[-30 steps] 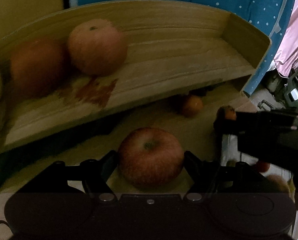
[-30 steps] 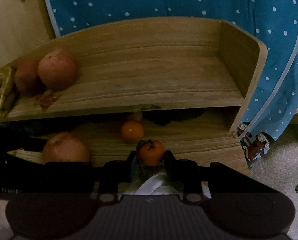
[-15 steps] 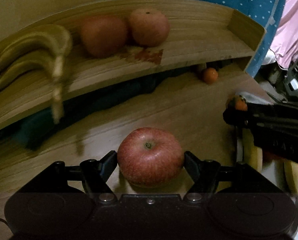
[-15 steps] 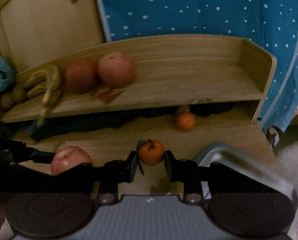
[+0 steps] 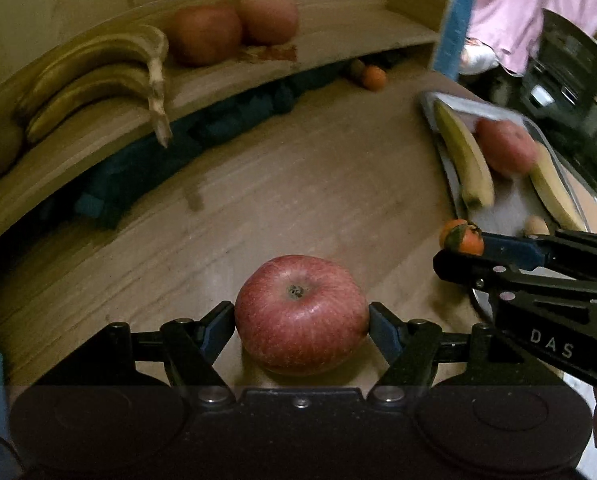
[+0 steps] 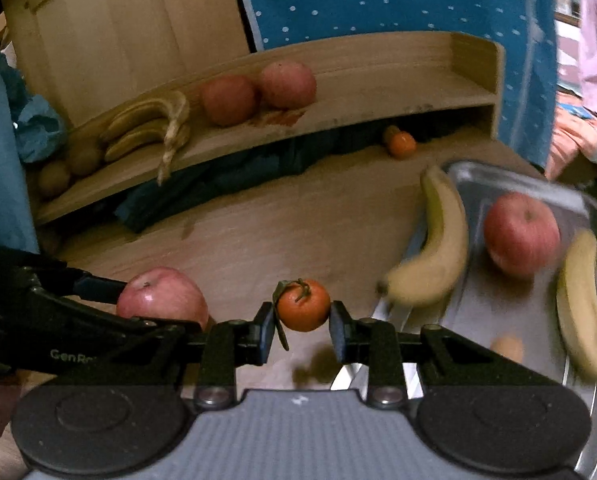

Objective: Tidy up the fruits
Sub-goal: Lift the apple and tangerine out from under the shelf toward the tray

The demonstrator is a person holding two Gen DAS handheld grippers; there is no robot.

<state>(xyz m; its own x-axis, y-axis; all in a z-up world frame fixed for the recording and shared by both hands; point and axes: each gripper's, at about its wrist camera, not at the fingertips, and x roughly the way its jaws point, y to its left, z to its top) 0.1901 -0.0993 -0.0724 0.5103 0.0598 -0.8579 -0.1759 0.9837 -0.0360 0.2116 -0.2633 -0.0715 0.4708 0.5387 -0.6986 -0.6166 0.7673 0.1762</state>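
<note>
My left gripper (image 5: 301, 318) is shut on a red apple (image 5: 301, 314) and holds it over the wooden table; that apple also shows in the right wrist view (image 6: 162, 294). My right gripper (image 6: 303, 316) is shut on a small orange tangerine (image 6: 304, 310) with a green stem, seen from the left wrist too (image 5: 461, 237). The two grippers are side by side. A wooden shelf (image 6: 378, 92) at the back holds two apples (image 6: 258, 90) and bananas (image 6: 146, 126). Another tangerine (image 6: 402, 143) lies under the shelf.
A metal tray (image 6: 498, 312) at the right holds two bananas (image 6: 438, 244), an apple (image 6: 520, 234) and a small pale fruit (image 6: 506, 346). Brown kiwis (image 6: 70, 166) sit at the shelf's left end. Dark blue cloth (image 6: 226, 184) lies under the shelf. A blue dotted curtain (image 6: 378, 0) hangs behind.
Both grippers have pulled back from the shelf with their fruits still held. The shelf now looks farther off and the metal tray has come into view at the right.
</note>
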